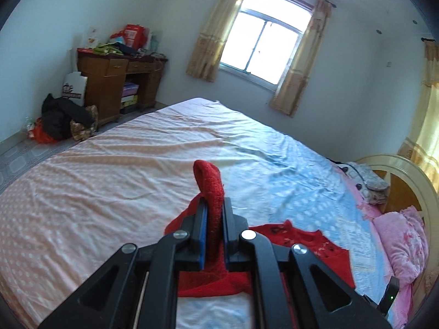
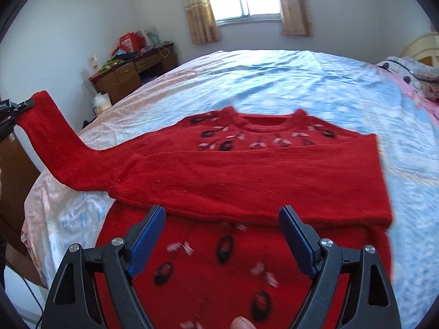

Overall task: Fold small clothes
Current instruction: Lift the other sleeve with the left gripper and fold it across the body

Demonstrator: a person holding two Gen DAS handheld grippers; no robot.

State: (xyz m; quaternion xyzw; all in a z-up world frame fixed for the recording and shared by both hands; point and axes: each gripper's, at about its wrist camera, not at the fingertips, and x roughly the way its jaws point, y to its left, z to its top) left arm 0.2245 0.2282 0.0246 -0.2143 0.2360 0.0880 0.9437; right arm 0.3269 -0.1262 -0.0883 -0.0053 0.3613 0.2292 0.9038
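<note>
On the bed (image 2: 274,82), a red sweater (image 2: 247,181) lies near the front edge. The left claw (image 1: 214,219) pinches its sleeve (image 1: 210,183); the right claw (image 2: 222,219) hovers wide open, holding nothing.

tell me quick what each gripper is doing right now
Left gripper: closed on the red sweater's sleeve, holding its cuff lifted off the bed.
Right gripper: open, holding nothing, over the sweater's body.
</note>
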